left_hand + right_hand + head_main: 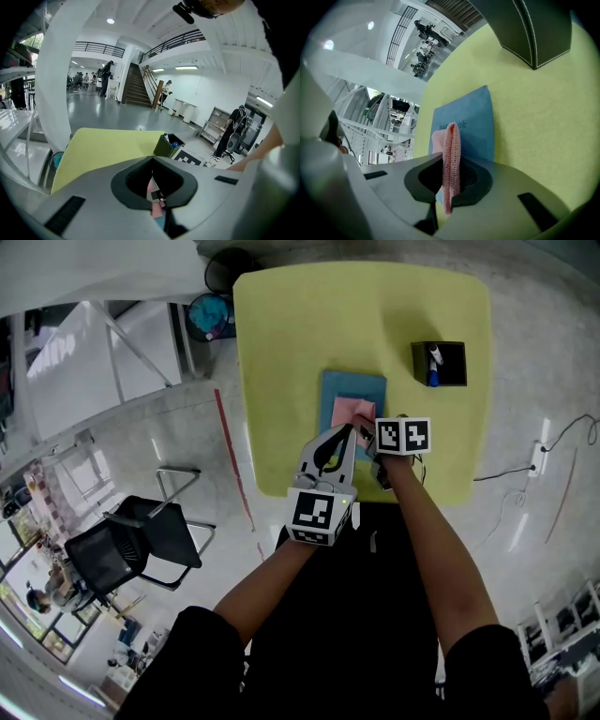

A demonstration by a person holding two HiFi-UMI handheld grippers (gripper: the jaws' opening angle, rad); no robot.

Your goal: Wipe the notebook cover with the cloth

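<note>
Your right gripper (451, 165): jaws clamped on upright fold of pink cloth (352, 412), over blue notebook (354, 387) lying flat mid-table (281, 334). Your left gripper (151, 161): jaws together, apparently empty. Cloth likely soft, limp: keep hold on bunched fold.

left gripper (153, 157): grey jaws together, lower centre | pink cloth (153, 193): glimpsed through jaw opening | yellow-green tabletop (103, 145): centre-left | dark open-topped box (168, 145): centre

A big open office hall: a staircase (136, 86) climbs to a railed balcony (96, 47), people (107, 75) stand far back (too small to detail), and a black office chair (127, 545) sits on the glossy floor (103, 115).
</note>
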